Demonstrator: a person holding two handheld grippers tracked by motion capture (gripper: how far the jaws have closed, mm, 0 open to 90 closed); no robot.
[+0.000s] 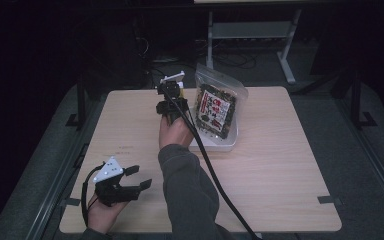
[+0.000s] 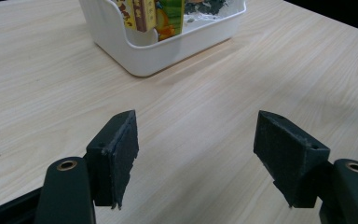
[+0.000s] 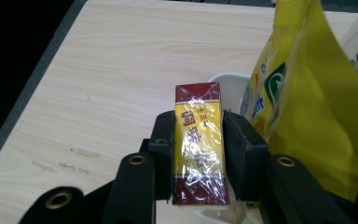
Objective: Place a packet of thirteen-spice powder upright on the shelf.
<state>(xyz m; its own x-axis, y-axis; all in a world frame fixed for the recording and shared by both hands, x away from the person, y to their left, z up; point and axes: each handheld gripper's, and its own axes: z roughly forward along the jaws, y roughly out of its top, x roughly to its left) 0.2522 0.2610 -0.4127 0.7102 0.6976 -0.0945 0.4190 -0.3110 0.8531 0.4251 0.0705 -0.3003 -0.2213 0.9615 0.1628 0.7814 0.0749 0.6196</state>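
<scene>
My right gripper [image 3: 198, 122] is shut on a yellow and maroon box [image 3: 199, 158] wrapped in clear film, its pads pressing both long sides. In the high view that right gripper [image 1: 174, 91] hovers at the left end of a white bin [image 1: 215, 144] in the middle of the table. A clear snack bag [image 1: 215, 107] stands upright in the bin. Beside the held box hangs a yellow bag [image 3: 307, 102], with the white bin's rim [image 3: 228, 81] just behind. My left gripper [image 1: 141, 177] rests open near the front left corner; its jaws [image 2: 196, 135] hold nothing.
The left gripper view looks across bare light wood at the white bin [image 2: 144, 56], with colourful packets [image 2: 147, 14] inside. The right gripper's cable [image 1: 215, 180] trails across the table toward the front edge. Table legs and a dark floor lie beyond the far edge.
</scene>
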